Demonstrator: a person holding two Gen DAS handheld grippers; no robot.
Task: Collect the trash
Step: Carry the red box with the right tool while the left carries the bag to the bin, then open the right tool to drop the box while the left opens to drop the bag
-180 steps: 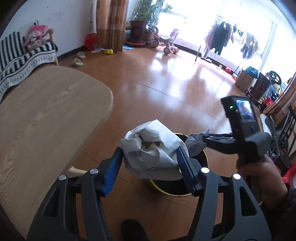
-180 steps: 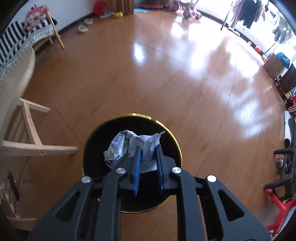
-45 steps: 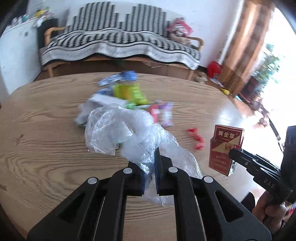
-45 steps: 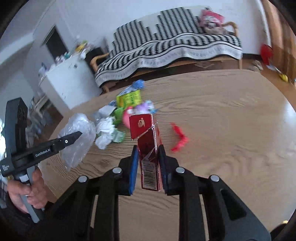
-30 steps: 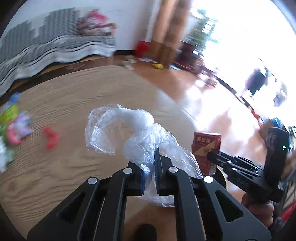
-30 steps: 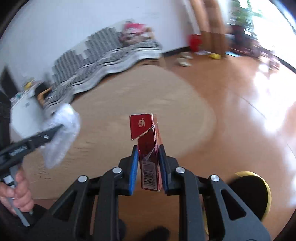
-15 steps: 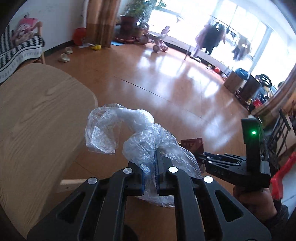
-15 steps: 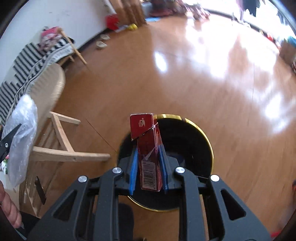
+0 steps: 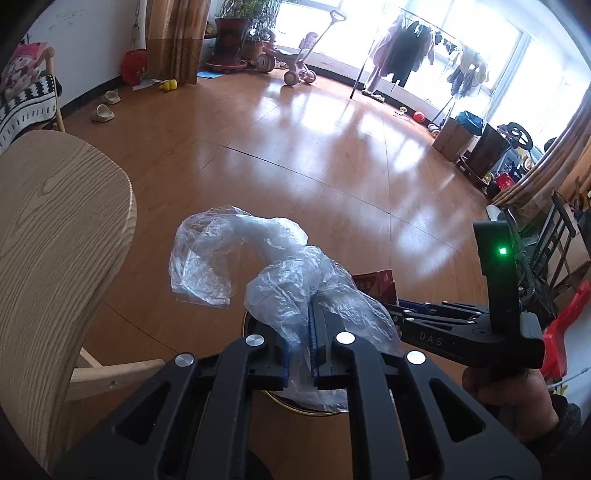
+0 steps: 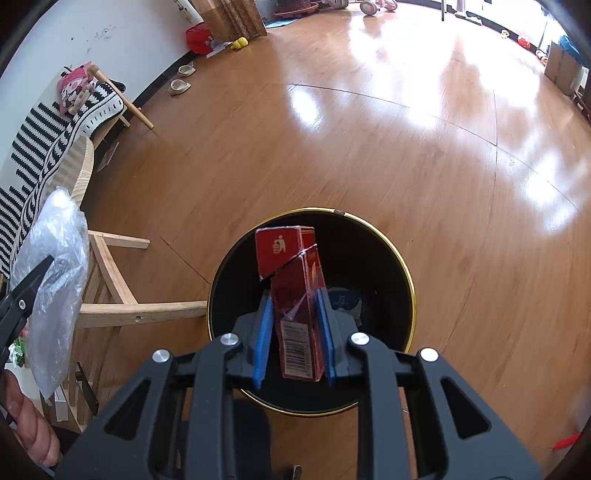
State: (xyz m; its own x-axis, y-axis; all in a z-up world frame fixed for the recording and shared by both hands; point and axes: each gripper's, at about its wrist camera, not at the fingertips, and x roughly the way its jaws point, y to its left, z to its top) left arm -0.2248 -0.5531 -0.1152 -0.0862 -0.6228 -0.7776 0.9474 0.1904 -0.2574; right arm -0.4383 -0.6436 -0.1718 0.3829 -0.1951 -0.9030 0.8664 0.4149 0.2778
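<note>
Above the round black gold-rimmed bin [image 10: 402, 258], the right gripper [image 10: 294, 332] has just been opening around a red cardboard carton [image 10: 295, 295]; beside it, the left gripper [image 9: 300, 343] pinches a crumpled clear plastic bag [image 9: 258, 266].

light: strong daylight from blown-out windows [image 9: 406, 33] at 12 to 2 o'clock | glare: white patches on glossy orange-brown wooden floor [image 10: 424, 122] | shadows: soft, black round bin interior [image 10: 373, 266] dark | focus: sharp centre | distortion: fisheye bending, black vignette corners

Carton [image 10: 295, 295] over bin [image 10: 384, 258], table [image 9: 55, 240] seemingly left
</note>
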